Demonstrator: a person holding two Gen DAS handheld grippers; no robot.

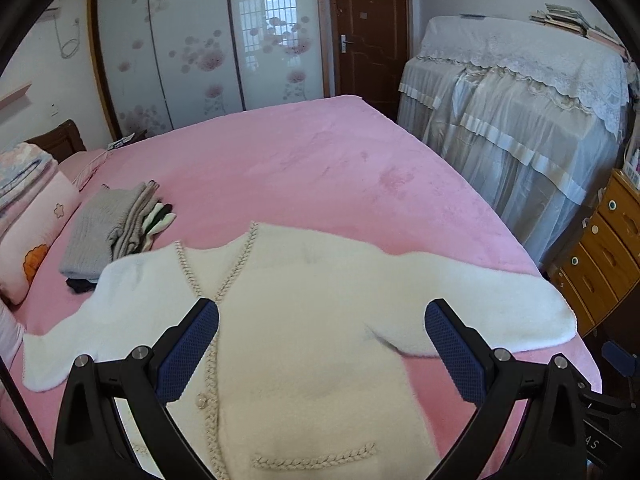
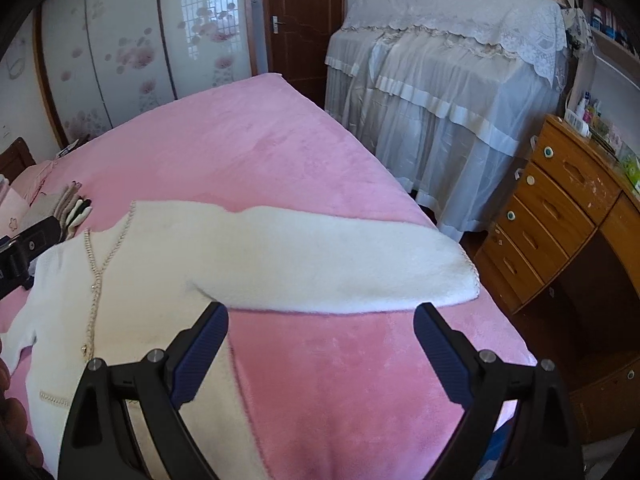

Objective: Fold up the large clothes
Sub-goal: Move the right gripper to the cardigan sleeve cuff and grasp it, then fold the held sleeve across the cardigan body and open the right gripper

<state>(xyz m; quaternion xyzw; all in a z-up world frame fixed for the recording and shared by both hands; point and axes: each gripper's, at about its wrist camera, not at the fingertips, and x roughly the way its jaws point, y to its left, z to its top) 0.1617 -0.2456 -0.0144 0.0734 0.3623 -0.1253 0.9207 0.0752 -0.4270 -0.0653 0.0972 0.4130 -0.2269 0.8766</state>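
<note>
A fluffy white cardigan [image 1: 312, 320] with braided trim lies flat, front up, on the pink bed [image 1: 312, 168], both sleeves spread sideways. My left gripper [image 1: 322, 316] hovers open over its chest, holding nothing. In the right wrist view the same cardigan [image 2: 160, 264] fills the left, with its right sleeve [image 2: 344, 256] stretched toward the bed's edge. My right gripper [image 2: 322, 320] is open just in front of that sleeve, above bare pink bedspread [image 2: 320, 380]. The left gripper's black body [image 2: 24, 248] shows at the left edge there.
A stack of folded clothes [image 1: 116, 228] sits left of the cardigan, with pillows [image 1: 36, 224] beyond. A lace-covered piece of furniture [image 1: 520, 112] and a wooden drawer unit [image 2: 560, 208] stand right of the bed. A sliding wardrobe [image 1: 208, 40] and a brown door [image 1: 368, 28] are behind.
</note>
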